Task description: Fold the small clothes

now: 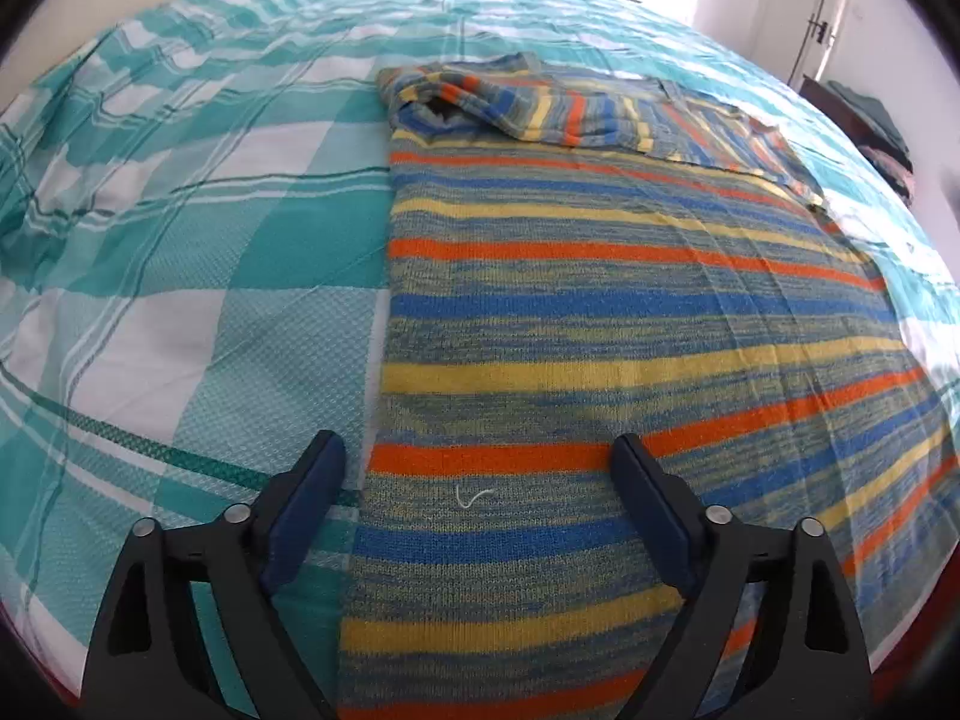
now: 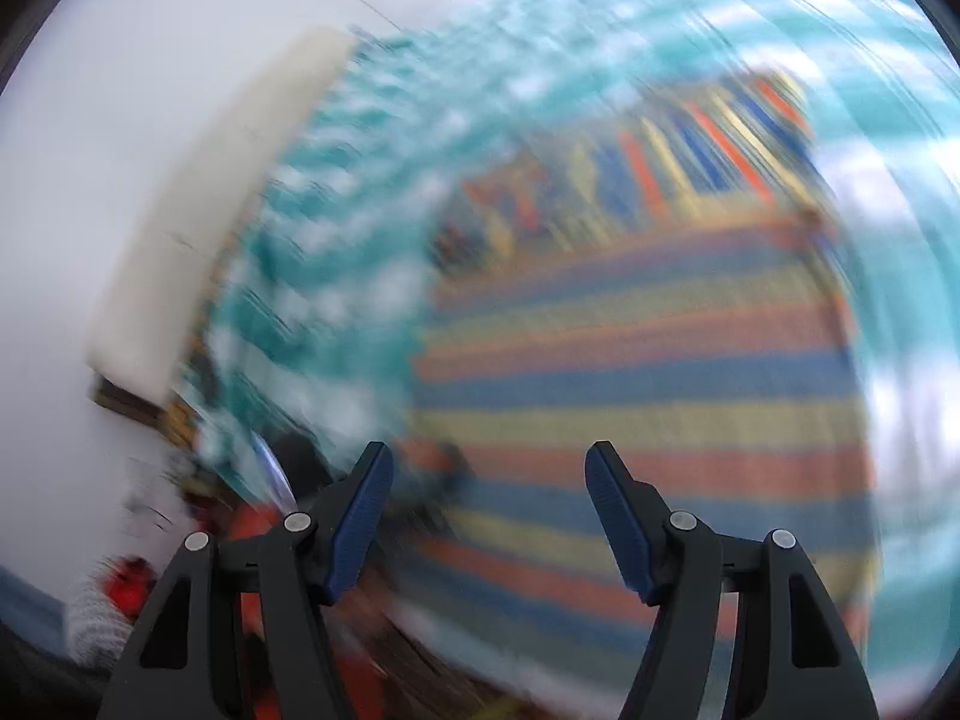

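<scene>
— On the bed (image 1: 198, 276), what lies where?
— A striped knit sweater (image 1: 600, 312) lies flat on the teal-and-white checked bedspread (image 1: 120, 192), its sleeve (image 1: 516, 105) folded across the far end.
— And the left gripper (image 1: 477, 462)?
— Its jaws stand wide apart over the sweater's near edge, gripping nothing.
— The right gripper (image 2: 489, 474)?
— Jaws parted and empty; that view is badly blurred, with the sweater (image 2: 648, 372) beyond.

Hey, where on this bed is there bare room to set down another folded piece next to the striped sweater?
Free: the checked bedspread left of the striped sweater, and the band beyond its folded sleeves. Crowded: the sweater fills the near right side.
</scene>
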